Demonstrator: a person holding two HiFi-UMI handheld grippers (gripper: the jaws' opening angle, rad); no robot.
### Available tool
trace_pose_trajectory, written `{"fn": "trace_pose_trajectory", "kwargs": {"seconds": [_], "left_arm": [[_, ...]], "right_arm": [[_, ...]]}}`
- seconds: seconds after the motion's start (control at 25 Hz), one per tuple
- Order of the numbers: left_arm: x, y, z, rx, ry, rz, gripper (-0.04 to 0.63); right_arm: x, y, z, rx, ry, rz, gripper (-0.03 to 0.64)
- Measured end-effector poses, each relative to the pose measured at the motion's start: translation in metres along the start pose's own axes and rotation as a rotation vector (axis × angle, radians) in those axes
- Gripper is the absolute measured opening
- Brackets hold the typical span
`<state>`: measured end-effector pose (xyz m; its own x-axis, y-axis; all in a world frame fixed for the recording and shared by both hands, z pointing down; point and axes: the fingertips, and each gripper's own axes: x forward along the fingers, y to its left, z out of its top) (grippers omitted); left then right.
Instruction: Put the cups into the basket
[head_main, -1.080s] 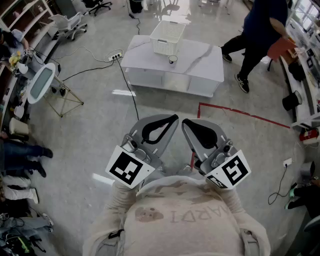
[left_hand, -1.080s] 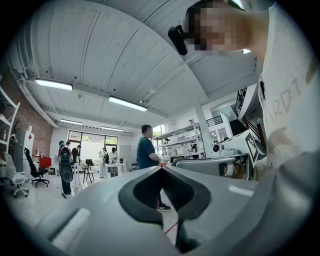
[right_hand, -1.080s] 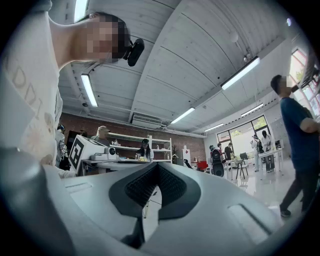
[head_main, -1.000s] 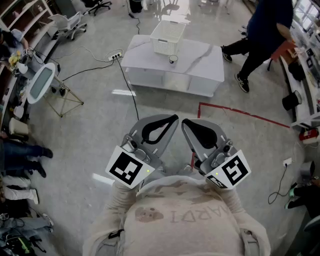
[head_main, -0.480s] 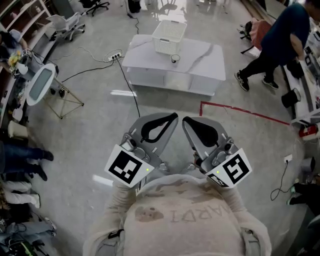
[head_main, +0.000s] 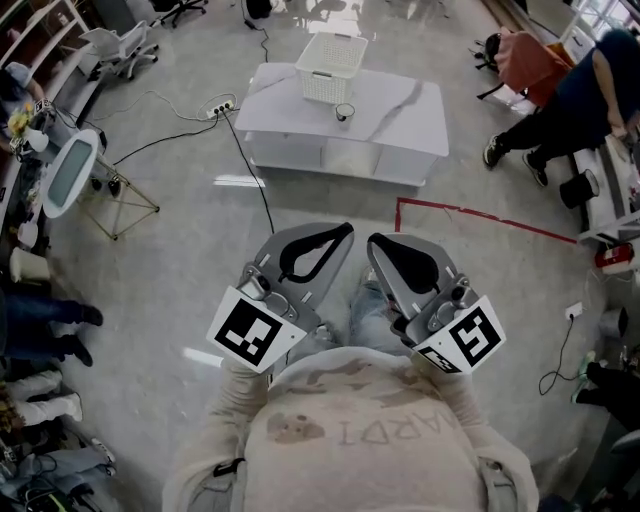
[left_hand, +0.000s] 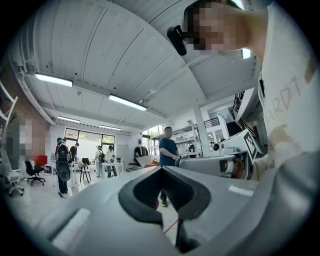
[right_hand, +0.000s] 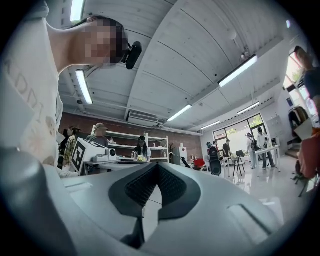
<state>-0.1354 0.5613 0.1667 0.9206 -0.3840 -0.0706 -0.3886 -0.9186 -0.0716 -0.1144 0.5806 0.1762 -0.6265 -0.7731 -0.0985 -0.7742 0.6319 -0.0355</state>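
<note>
A white slatted basket (head_main: 333, 66) stands at the back of a low white table (head_main: 400, 112) far ahead across the floor. One small cup (head_main: 344, 112) sits on the table just in front of the basket. My left gripper (head_main: 343, 231) and right gripper (head_main: 376, 243) are held close to my chest, far from the table, tips leaning toward each other. Both are shut with nothing between the jaws. The left gripper view shows its shut jaws (left_hand: 161, 168) pointing up at the ceiling, and in the right gripper view the shut jaws (right_hand: 157, 164) point the same way.
A power strip (head_main: 220, 106) and black cable (head_main: 250, 175) lie left of the table. Red tape (head_main: 470, 216) marks the floor on the right. A person (head_main: 585, 85) stands at the right; an oval stand (head_main: 68, 170) and seated people's legs (head_main: 40, 310) are at the left.
The person on the right has walked further right and away from the table. My view has shifted so the table sits a little higher. Both grippers stay shut at my chest.
</note>
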Motion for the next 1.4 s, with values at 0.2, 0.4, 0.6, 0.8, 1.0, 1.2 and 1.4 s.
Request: {"fn": "trace_pose_trajectory", "kwargs": {"seconds": [0.2,0.4,0.6,0.8,1.0,1.2,1.4], "left_arm": [[0.042,0.031,-0.008,-0.016,0.001,0.01,0.0],[0.102,0.068,-0.01,-0.002,0.002,0.05,0.0],[0.158,0.103,-0.011,0.004,-0.001,0.103,0.0],[0.199,0.126,-0.015,0.023,-0.001,0.151,0.0],[0.231,0.14,-0.02,0.028,0.023,0.151,0.0],[0.246,0.163,-0.026,0.017,0.029,0.142,0.0],[0.259,0.197,-0.036,0.004,0.03,0.107,0.0]], "right_arm": [[0.018,-0.05,-0.002,-0.001,-0.01,0.025,0.023],[0.036,-0.119,0.006,-0.002,-0.028,0.065,0.022],[0.05,-0.188,0.013,-0.005,-0.032,0.108,0.021],[0.055,-0.239,0.01,-0.006,-0.032,0.138,0.021],[0.059,-0.279,0.008,0.007,-0.043,0.126,0.021],[0.078,-0.295,0.002,0.024,-0.033,0.124,0.023],[0.106,-0.316,-0.005,0.027,-0.024,0.088,0.023]]}}
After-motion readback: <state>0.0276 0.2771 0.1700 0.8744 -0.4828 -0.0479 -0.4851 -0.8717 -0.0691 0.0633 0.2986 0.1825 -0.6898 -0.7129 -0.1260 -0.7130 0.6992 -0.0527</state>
